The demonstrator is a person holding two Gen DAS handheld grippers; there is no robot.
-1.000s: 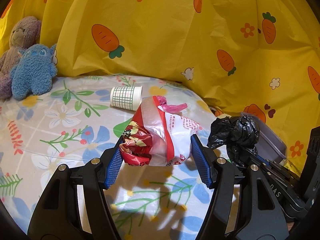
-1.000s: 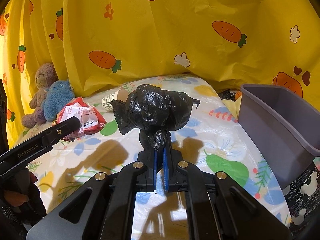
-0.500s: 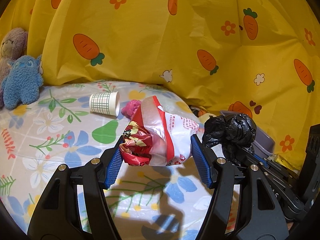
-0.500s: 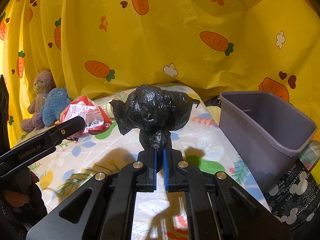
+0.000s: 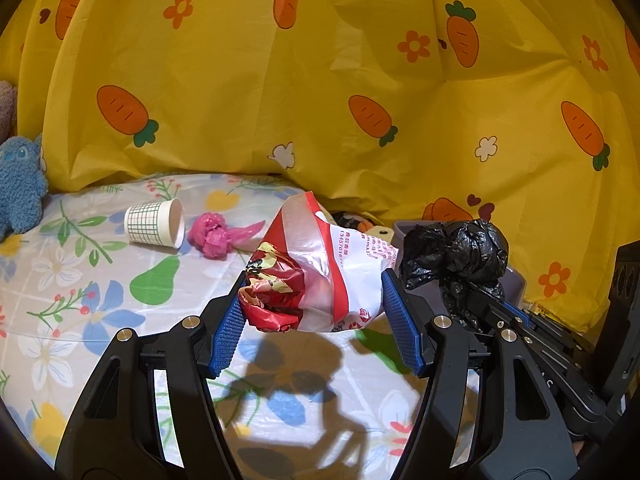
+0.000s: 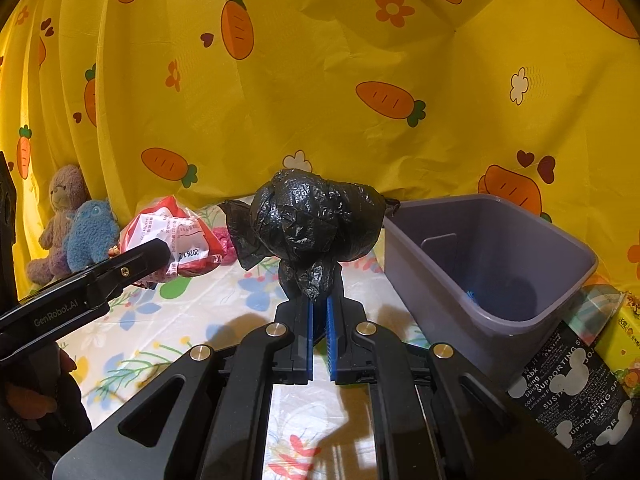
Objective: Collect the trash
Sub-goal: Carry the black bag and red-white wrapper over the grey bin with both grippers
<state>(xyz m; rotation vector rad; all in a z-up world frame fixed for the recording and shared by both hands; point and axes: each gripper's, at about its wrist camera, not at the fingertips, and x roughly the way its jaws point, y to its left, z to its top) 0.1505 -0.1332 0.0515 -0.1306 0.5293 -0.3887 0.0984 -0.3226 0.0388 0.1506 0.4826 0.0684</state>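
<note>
Red-and-white wrapper (image 5: 316,280) is clamped in the left gripper (image 5: 314,312) and black bag (image 6: 316,224) is pinched by its neck in the closed right gripper (image 6: 318,320), both above the table's (image 5: 100,320) right edge beside the grey bin (image 6: 496,256); slippage of crinkled plastic is judged possible.

I count two plush toys (image 6: 72,232), one paper cup (image 5: 154,223) and one grey bin (image 6: 492,264). Three bags: one red-and-white (image 5: 320,280), one black (image 6: 316,224), one pink (image 5: 214,234).

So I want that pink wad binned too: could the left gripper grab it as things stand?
Probably not: the left gripper is already shut on the red-and-white wrapper. The pink wad lies exposed beside the paper cup.
</note>
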